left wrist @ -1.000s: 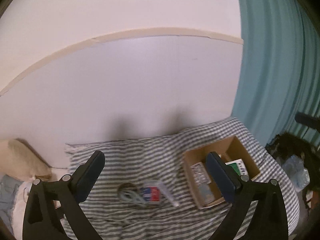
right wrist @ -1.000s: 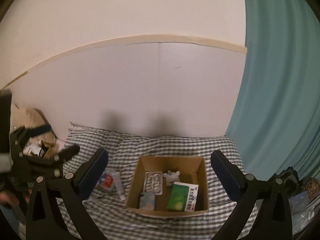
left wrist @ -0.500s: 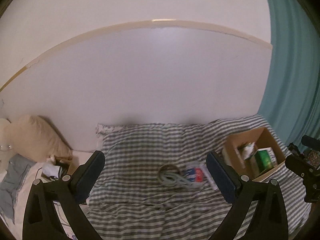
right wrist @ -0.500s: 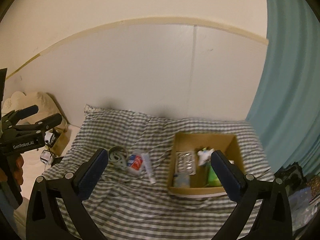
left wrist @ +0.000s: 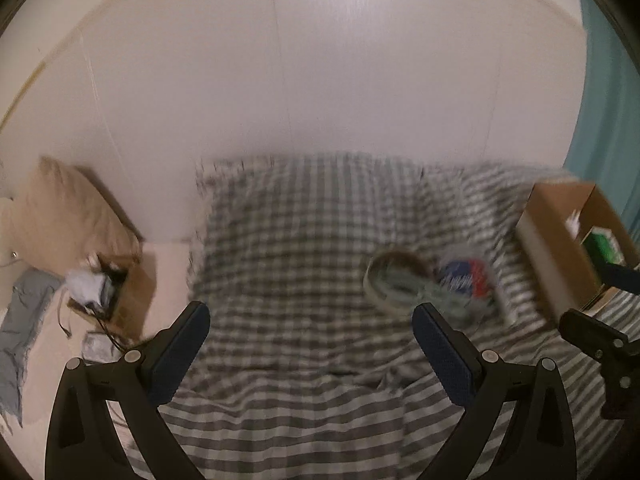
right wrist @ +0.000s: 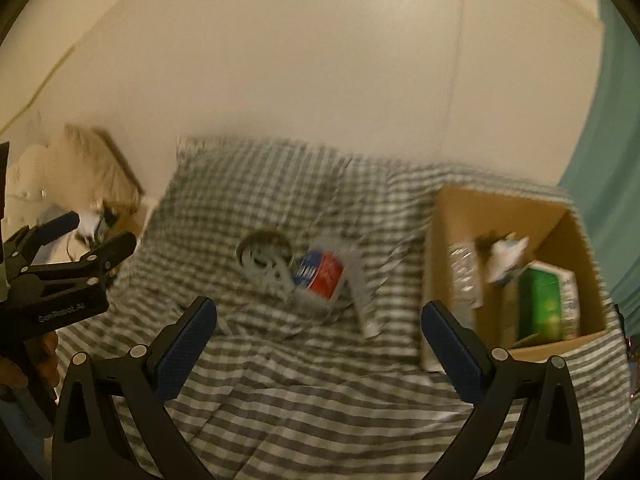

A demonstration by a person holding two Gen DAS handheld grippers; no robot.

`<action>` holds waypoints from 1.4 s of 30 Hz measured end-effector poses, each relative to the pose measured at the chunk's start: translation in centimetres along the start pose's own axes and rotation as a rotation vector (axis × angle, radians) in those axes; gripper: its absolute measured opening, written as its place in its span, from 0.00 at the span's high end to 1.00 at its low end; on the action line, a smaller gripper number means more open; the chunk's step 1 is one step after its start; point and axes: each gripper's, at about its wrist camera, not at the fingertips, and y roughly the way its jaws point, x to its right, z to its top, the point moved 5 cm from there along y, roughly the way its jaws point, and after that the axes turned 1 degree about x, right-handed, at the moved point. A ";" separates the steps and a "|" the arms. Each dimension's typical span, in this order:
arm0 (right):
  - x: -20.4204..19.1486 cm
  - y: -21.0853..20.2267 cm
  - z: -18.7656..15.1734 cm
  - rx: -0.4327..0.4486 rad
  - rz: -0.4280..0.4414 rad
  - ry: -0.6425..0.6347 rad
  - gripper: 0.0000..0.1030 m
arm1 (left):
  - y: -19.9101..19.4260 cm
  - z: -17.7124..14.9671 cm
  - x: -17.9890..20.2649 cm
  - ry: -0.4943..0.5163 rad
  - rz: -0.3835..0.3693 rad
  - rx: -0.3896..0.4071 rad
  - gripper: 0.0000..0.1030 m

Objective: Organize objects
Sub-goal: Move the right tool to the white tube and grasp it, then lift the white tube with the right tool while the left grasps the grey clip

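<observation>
On the striped cloth lie a coiled grey cable in a round ring, a red and blue packet and a white tube. They also show in the left wrist view: cable, packet. An open cardboard box at the right holds a green box, a blister pack and a small white item. My right gripper is open and empty above the cloth, short of the items. My left gripper is open and empty, left of the items.
A white wall stands behind the bed. A teal curtain hangs at the right. A beige pillow and a small cluttered box sit at the left on the floor. The cardboard box also shows in the left wrist view.
Both views have swung left and drawn closer to the bed. The loose items and the box have shifted right in both frames. Both grippers stay open.
</observation>
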 end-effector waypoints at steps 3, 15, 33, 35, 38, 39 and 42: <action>-0.5 3.2 -1.1 -0.056 -0.016 -0.031 0.02 | 2.0 -1.6 0.3 0.020 -0.004 -0.043 0.00; 3.3 13.1 -4.3 -0.271 -0.106 -0.015 0.42 | 6.2 -3.4 2.4 0.019 -0.052 -0.138 0.00; 4.4 13.9 -2.9 -0.204 -0.100 0.002 0.80 | 9.7 -2.9 10.2 0.228 -0.077 -0.156 0.00; 4.5 13.1 -2.6 -0.183 -0.086 0.015 0.80 | 10.2 -2.7 11.0 0.266 -0.073 -0.155 0.00; 4.5 12.3 -2.5 -0.170 -0.063 0.042 0.80 | 10.6 -2.1 12.2 0.338 -0.058 -0.130 0.00; 4.4 12.2 -2.3 -0.166 -0.056 0.050 0.80 | 10.6 -2.0 12.7 0.366 -0.056 -0.115 0.00; 4.2 12.3 -2.2 -0.165 -0.045 0.056 0.80 | 10.5 -1.7 14.4 0.469 -0.065 -0.057 0.00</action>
